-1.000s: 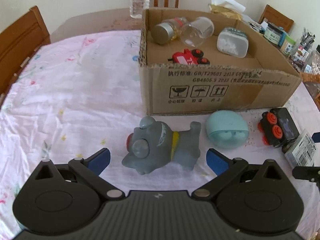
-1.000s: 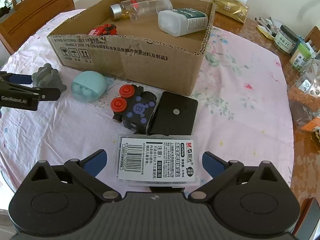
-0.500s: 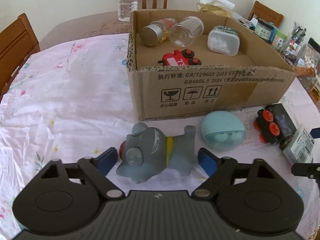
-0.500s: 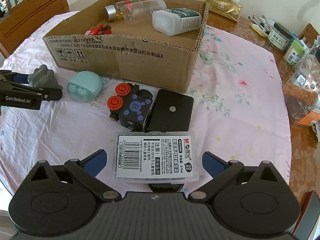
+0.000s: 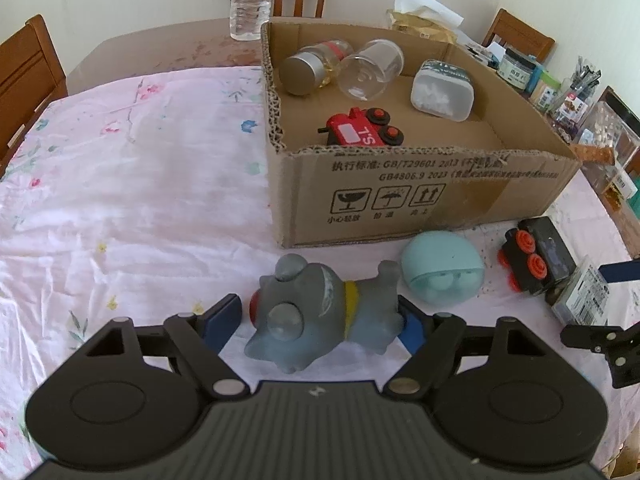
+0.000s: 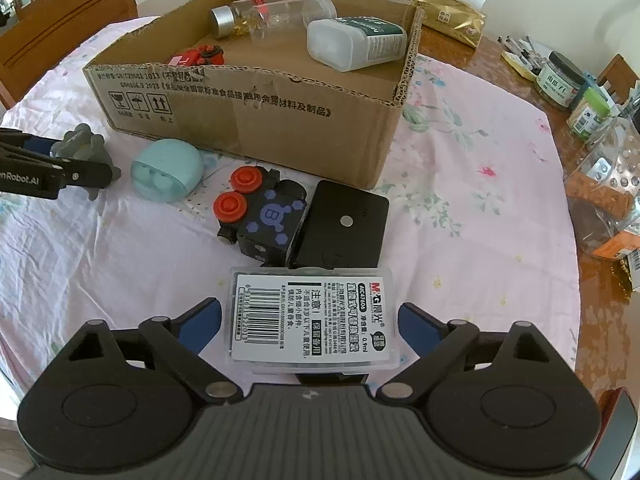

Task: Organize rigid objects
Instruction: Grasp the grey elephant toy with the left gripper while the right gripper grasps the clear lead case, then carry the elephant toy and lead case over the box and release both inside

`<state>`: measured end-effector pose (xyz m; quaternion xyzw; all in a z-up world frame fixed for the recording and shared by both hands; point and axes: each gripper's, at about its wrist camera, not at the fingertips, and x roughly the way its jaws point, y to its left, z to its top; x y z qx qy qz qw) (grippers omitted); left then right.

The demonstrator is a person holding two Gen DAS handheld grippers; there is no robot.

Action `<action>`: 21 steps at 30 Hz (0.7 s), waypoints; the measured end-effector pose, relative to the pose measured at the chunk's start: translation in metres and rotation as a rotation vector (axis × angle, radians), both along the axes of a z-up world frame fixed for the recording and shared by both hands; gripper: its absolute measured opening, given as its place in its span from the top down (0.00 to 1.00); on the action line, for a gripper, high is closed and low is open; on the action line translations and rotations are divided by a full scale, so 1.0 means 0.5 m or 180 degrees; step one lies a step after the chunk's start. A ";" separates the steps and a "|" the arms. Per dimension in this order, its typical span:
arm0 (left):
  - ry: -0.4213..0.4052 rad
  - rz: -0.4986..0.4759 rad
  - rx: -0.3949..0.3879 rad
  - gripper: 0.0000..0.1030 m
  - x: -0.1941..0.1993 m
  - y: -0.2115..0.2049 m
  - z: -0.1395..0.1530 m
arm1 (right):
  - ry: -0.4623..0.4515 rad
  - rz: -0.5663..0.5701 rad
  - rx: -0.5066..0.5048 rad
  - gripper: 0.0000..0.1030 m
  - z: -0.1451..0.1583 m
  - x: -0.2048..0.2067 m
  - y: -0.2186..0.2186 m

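A grey toy dog [image 5: 320,312] with a red nose and a yellow collar lies on the pink floral cloth between the fingers of my left gripper [image 5: 316,320]. The jaws are closing. The right pad is at its rear and a thin gap is left at its nose. My right gripper [image 6: 310,324] straddles a clear labelled plastic case [image 6: 312,320]. Its jaws are closing too, with narrow gaps on both sides. Behind stands an open cardboard box [image 5: 400,184] holding a red toy car [image 5: 360,132], two jars and a white container.
A teal round case [image 5: 440,272], a black toy car with red wheels [image 6: 260,208] and a flat black box [image 6: 340,224] lie in front of the cardboard box. A water bottle [image 5: 250,0] stands behind it, jars and packets [image 6: 560,76] crowd the right edge, and wooden chairs ring the table.
The left jaws have narrowed from wide open to close around the toy dog. The right jaws have drawn in towards the labelled case. Neither object has shifted.
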<state>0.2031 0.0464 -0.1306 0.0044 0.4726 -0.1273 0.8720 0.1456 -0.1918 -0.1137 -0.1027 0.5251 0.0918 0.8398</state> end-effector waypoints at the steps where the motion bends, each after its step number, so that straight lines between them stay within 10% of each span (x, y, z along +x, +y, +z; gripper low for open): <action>1: 0.0006 -0.0008 -0.0001 0.26 0.001 0.000 0.000 | -0.0004 0.0013 -0.0009 0.09 0.000 0.000 0.001; 21: -0.0065 -0.0325 0.0092 0.31 -0.013 -0.010 0.046 | -0.0035 0.0236 -0.0091 0.09 0.029 -0.006 0.003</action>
